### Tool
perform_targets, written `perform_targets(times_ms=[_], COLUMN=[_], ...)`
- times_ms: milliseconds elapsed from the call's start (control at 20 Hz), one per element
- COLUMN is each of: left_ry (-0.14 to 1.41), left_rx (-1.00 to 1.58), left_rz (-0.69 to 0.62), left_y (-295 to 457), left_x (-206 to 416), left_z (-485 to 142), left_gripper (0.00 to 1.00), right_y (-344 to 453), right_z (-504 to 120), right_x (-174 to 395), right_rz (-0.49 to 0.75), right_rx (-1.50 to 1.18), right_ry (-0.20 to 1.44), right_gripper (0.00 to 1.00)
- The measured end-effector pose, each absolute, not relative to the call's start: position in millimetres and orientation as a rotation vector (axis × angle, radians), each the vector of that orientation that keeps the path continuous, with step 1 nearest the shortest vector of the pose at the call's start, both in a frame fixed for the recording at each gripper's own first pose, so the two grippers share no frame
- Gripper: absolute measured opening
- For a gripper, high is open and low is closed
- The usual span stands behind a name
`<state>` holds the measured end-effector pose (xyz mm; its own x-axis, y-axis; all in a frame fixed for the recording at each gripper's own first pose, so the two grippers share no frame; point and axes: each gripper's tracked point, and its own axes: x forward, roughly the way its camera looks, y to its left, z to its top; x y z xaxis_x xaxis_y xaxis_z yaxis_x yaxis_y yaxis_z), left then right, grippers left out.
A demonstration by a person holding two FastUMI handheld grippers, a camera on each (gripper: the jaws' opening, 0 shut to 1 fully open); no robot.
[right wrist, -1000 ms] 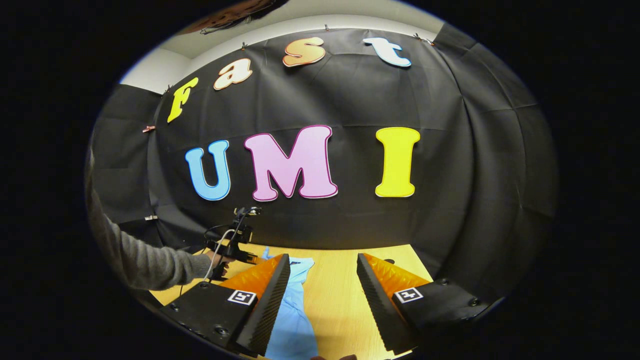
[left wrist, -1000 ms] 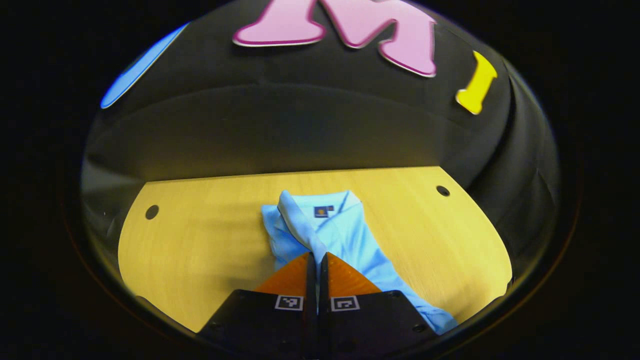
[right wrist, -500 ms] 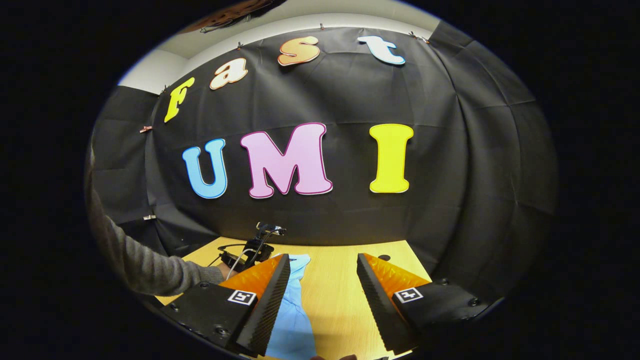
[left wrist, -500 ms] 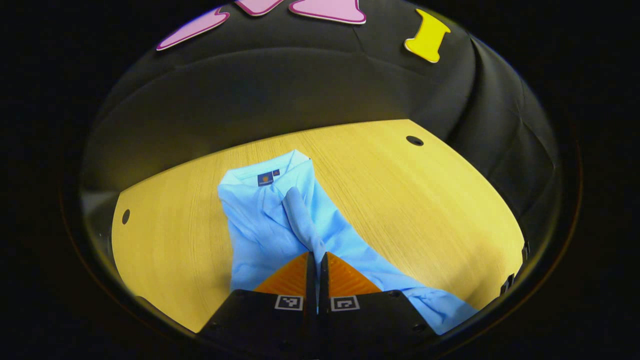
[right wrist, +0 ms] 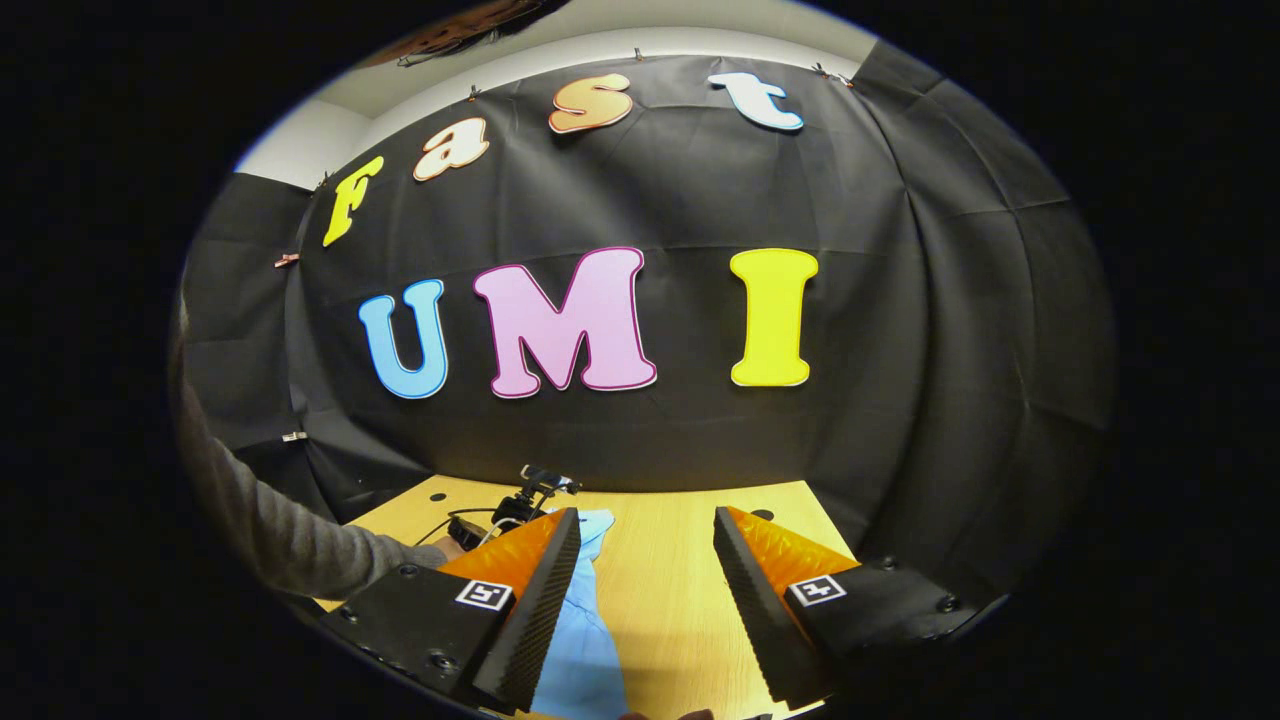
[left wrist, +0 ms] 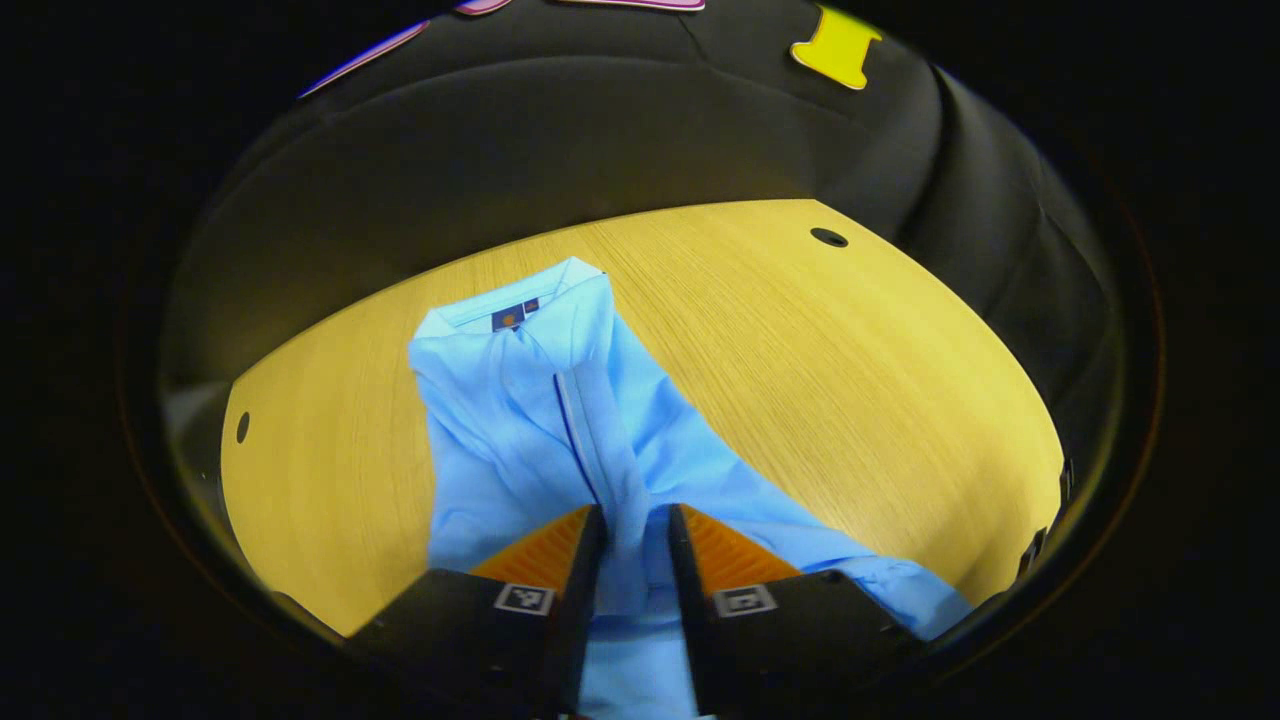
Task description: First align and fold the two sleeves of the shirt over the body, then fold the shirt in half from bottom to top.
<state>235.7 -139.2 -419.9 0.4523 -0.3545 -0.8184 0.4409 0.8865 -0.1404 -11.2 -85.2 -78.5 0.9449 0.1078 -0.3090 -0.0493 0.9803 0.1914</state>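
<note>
The left hand-held gripper (left wrist: 636, 530) had just parted, releasing the sleeve (left wrist: 612, 455) laid over the light-blue shirt (left wrist: 500, 420); the right hand-held gripper (right wrist: 645, 590) gaped empty.

A light blue shirt (left wrist: 540, 420) is laid on the wooden table (left wrist: 850, 380), collar toward the table's far edge, with a dark label seen inside the collar. One sleeve (left wrist: 610, 450) is folded lengthwise over the body; the other is stretched out across the table.

shirt (left wrist: 540, 420) neck label, unreadable, no other text
</note>
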Motion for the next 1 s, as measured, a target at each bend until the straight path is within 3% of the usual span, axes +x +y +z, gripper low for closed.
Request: perform_targets(times_ms=[100, 150, 200, 300, 450, 700, 1000], left_ry=[0.986, 0.975, 0.965, 0.955, 0.892, 0.638, 0.344], left_rx=[0.095, 0.098, 0.111, 0.119, 0.105, 0.051, -0.028], left_rz=[-0.501, -0.493, -0.476, -0.461, -0.442, -0.441, -0.354], left_y=[-142.7, -144.1, -142.0, -142.0, -139.4, -124.3, -58.6], left_x=[234.9, 236.3, 238.4, 240.5, 244.8, 233.0, 145.1], left_z=[-420.4, -419.1, -419.0, -418.3, -398.6, -290.5, -144.2], left_gripper=[0.67, 0.70, 0.90, 1.00, 0.99, 0.99, 0.98], right_y=[-84.9, -84.5, -83.4, -82.9, -81.3, -67.1, -37.0], right_z=[-77.0, -76.5, -76.3, -73.9, -69.2, -56.9, -37.6], right_x=[-12.0, -11.8, -12.3, -14.3, -15.4, -15.6, -20.0], right_rz=[0.079, 0.079, 0.079, 0.078, 0.075, 0.085, 0.120], right_rx=[0.182, 0.182, 0.181, 0.178, 0.177, 0.181, 0.162], right_ry=[0.322, 0.322, 0.321, 0.319, 0.315, 0.296, 0.264], right_gripper=[0.85, 0.85, 0.85, 0.84, 0.84, 0.84, 0.85])
